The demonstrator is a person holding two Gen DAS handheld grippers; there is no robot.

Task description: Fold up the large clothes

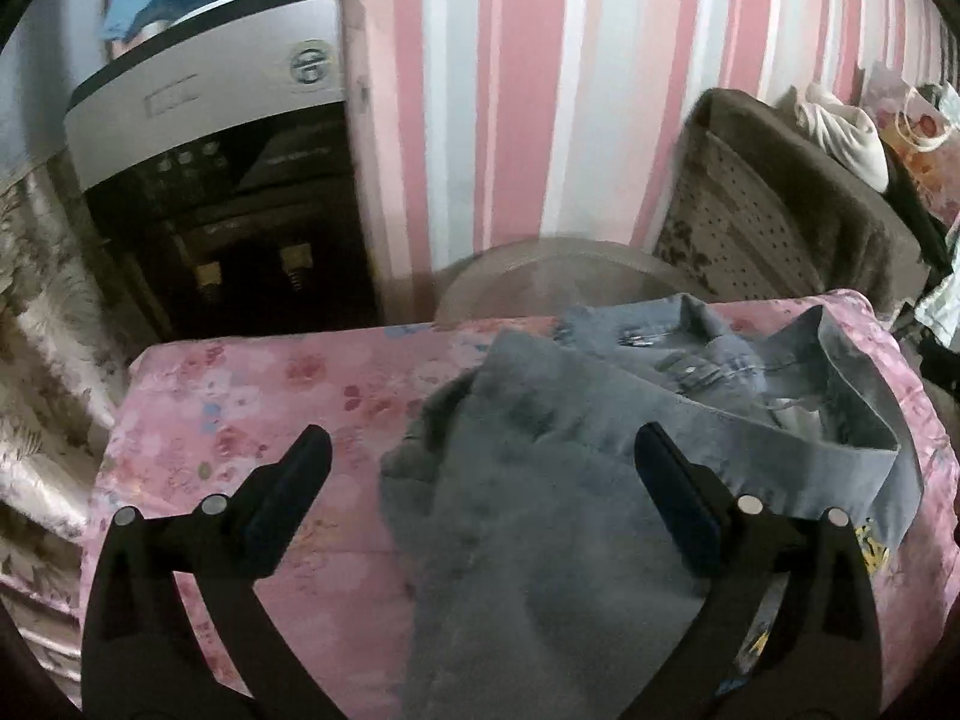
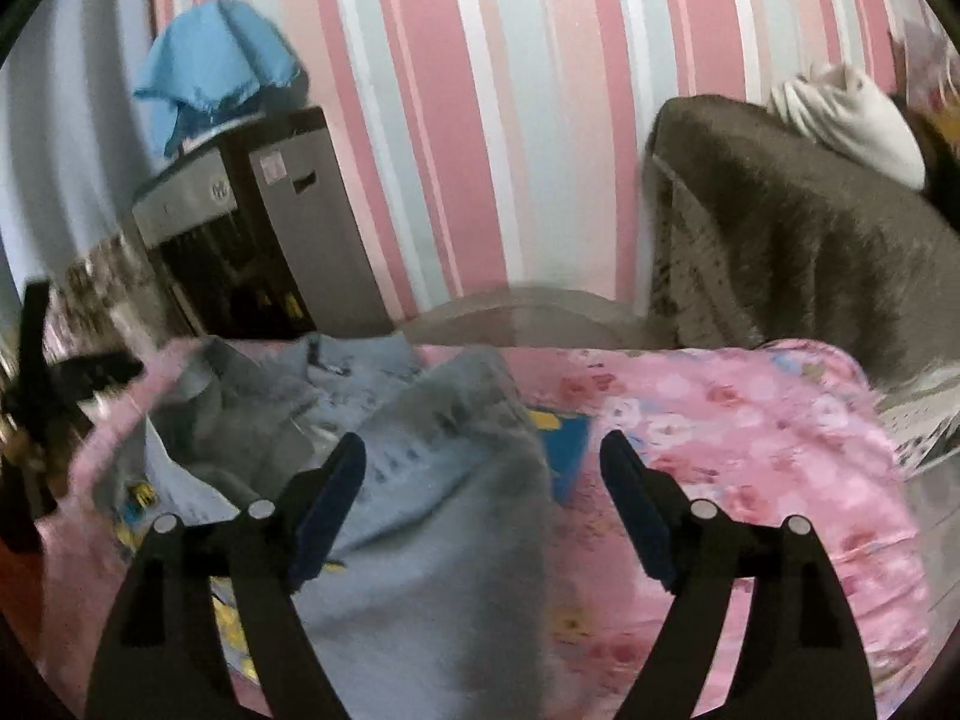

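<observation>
left wrist view: the left claw (image 1: 480,468) is spread really wide, nothing pinched. The pads hang over the near fold of the denim shirt (image 1: 540,510) and neither one looks to be pressing on it.
shirt spot: it's lying in a rumpled heap on the pink floral bedspread (image 1: 240,408), more toward the right half of the bed in this shot.
only here: you get a clear look at the collar (image 1: 840,396) and a couple of metal snaps (image 1: 690,372) at the far end of the shirt. Also the front of the grey-and-black appliance (image 1: 210,138) with a round sticker, and shiny floral fabric (image 1: 42,324) down the left edge.
right wrist view: the right claw (image 2: 483,468) is also apart, a bit less wide, and not clamped on anything. Its left pad is over the shirt (image 2: 420,480) and its right pad is over bare bedspread (image 2: 750,420).
shirt spot here: left half of the bed this time, pretty blurry.
only here: the other claw (image 2: 72,378) pokes in at the far left as a dark smear, can't make out its jaws from this side. There's a blue and yellow patch of print (image 2: 564,450) peeking out beside the shirt.
both views: pink striped wall (image 2: 480,120), blue cloth (image 2: 216,60) on top of the appliance, brown fuzzy throw (image 2: 798,228) with a white bundle (image 2: 852,120) behind it.
</observation>
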